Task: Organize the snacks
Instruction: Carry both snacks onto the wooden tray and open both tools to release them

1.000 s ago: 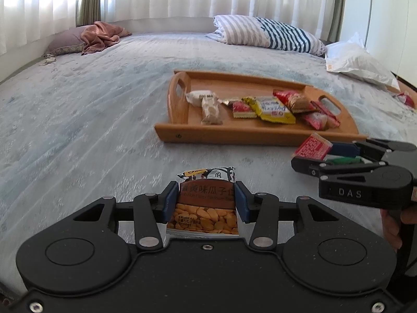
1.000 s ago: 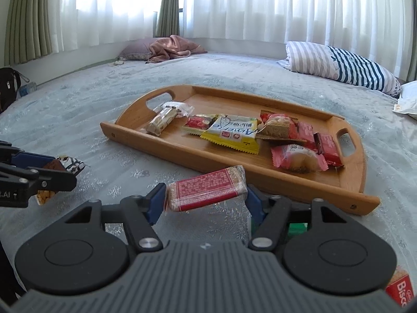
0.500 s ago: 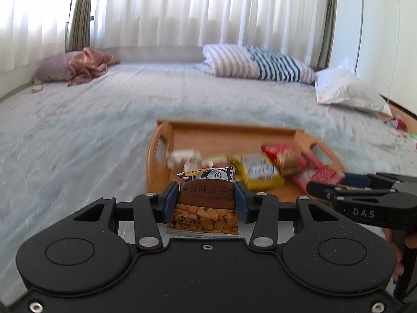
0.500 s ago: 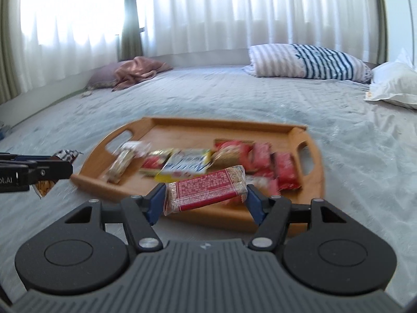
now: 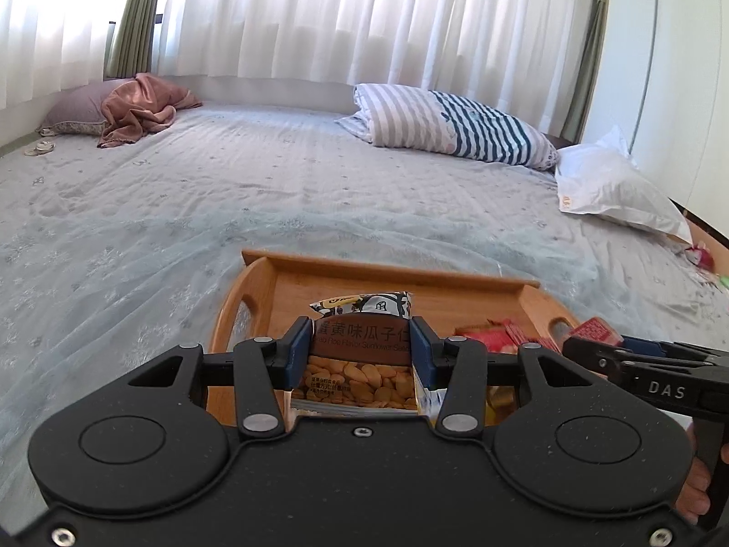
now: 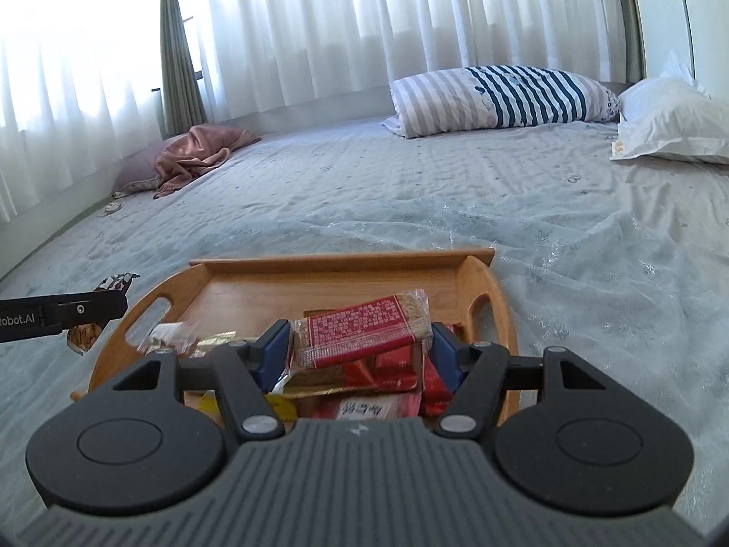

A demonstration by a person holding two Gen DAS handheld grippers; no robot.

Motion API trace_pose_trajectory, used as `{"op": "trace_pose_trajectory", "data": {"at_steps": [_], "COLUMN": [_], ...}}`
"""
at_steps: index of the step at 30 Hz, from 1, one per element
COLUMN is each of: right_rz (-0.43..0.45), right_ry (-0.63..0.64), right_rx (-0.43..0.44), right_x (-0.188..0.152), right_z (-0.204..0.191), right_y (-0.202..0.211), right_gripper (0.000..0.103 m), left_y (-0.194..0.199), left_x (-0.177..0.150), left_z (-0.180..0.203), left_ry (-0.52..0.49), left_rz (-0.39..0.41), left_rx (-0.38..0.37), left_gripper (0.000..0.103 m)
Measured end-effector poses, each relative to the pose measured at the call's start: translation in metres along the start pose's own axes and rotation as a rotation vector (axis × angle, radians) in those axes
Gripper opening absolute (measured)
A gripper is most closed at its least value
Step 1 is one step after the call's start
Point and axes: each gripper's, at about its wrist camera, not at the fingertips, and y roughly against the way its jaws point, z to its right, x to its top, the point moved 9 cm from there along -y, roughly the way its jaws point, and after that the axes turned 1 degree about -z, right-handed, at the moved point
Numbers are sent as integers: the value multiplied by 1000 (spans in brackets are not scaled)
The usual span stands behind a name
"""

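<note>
Blue-padded left gripper point(image 5: 362, 355) tilted down, clamping seed packet point(image 5: 362, 364)

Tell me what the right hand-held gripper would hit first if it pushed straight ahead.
Probably the red snack packets piled in the wooden tray, just beyond the right hand-held gripper and its red wafer pack; depth is unclear.
</note>
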Motion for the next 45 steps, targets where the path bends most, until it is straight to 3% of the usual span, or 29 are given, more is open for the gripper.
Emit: {"op": "trace_pose_trajectory", "data": {"at_steps": [9,15,22,28,45], "right_rz": [-84,-185,-217,-215,-184], "right_ry": [-29,-99,-116,-132,-101], "right_rx": [-13,-14,-33,-35,-47], "right_x": [26,29,28,22,14], "right_z": [22,33,32,31,26], "right_y": [-49,-91,-122,-135,-145], "right_gripper": [67,67,67,67,68], "left_y": [-63,-108,-153,-171,-184], "left_x": [34,38,28,14,0], "left_z": [4,11,17,19,15], "left_ry": [-46,-58,-44,-9,-71], "left_rz": [-24,-65,-115,-129,-141], "left_rx": [15,9,-2,-25,18], "left_gripper": [44,44,44,44,44]}}
